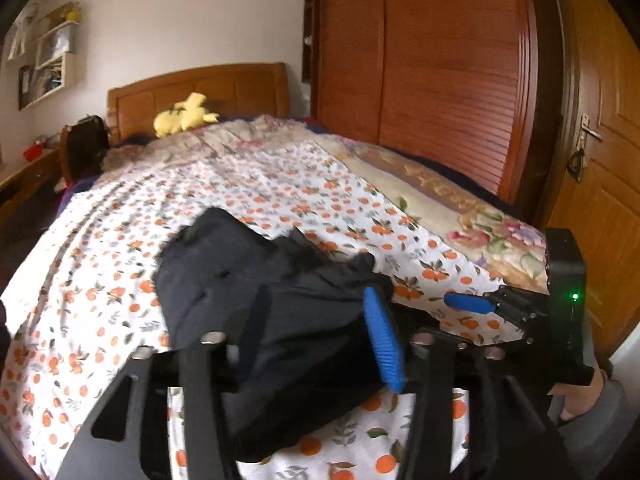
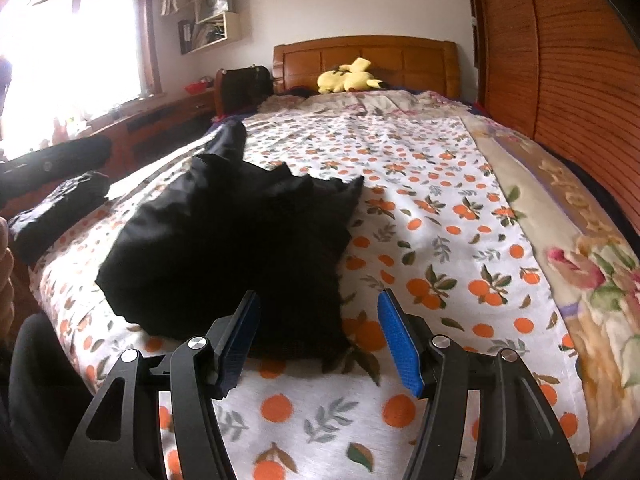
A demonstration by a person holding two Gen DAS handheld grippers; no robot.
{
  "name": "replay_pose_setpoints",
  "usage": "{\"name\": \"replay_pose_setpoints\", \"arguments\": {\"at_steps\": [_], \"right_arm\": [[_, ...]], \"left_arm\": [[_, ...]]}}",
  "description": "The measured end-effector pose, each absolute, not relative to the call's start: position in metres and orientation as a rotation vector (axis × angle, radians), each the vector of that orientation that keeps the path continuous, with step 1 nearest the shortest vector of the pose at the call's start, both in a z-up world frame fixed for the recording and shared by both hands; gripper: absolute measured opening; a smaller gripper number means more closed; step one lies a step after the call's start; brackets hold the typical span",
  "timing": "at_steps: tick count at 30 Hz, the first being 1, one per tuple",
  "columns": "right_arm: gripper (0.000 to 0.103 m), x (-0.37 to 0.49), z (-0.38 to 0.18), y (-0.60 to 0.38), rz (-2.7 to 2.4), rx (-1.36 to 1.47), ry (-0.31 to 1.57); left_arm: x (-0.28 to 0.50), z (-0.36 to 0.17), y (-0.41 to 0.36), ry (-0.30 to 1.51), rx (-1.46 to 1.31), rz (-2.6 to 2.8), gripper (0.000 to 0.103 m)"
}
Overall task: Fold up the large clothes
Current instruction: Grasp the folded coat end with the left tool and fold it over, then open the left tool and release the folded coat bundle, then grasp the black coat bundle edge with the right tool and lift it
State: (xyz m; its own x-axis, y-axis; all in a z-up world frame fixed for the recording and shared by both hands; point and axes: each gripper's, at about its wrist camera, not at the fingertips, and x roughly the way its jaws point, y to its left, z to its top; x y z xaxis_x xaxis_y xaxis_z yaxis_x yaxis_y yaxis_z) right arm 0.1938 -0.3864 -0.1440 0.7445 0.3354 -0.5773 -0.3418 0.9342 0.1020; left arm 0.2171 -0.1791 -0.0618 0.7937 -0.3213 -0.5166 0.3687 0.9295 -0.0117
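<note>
One finger of left hand-held gripper point(image 1: 304, 344) hidden under dark garment point(image 1: 256, 280).

There are no words, numbers, labels or brand names that can be read in either picture. The bed sheet point(image 2: 440, 240) has only little oranges and leaves printed on it. The blanket point(image 2: 580, 208) on the right side of the frame has flowers and some gold shapes along its edge, but they are too blurry to read. The things on the wall shelf point(image 2: 212, 24) in the upper left are too small to make out.
</note>
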Motion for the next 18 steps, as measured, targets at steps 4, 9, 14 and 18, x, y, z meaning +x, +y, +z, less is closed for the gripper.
{"name": "replay_pose_setpoints", "arguments": {"at_steps": [4, 9, 14, 18], "right_arm": [[0.059, 0.192, -0.134, -0.374, 0.39, -0.019, 0.608], [0.059, 0.19, -0.12, -0.359, 0.441, -0.002, 0.585], [0.059, 0.186, -0.101, -0.347, 0.478, 0.002, 0.538], [0.059, 0.197, -0.095, -0.337, 0.485, 0.002, 0.531]], "left_arm": [[0.21, -0.059, -0.157, 0.511, 0.103, -0.32, 0.089], [0.207, -0.068, -0.12, 0.514, 0.09, -0.246, 0.1], [0.212, -0.084, -0.084, 0.549, 0.056, -0.2, 0.1], [0.215, -0.095, -0.065, 0.567, 0.036, -0.176, 0.1]]}}
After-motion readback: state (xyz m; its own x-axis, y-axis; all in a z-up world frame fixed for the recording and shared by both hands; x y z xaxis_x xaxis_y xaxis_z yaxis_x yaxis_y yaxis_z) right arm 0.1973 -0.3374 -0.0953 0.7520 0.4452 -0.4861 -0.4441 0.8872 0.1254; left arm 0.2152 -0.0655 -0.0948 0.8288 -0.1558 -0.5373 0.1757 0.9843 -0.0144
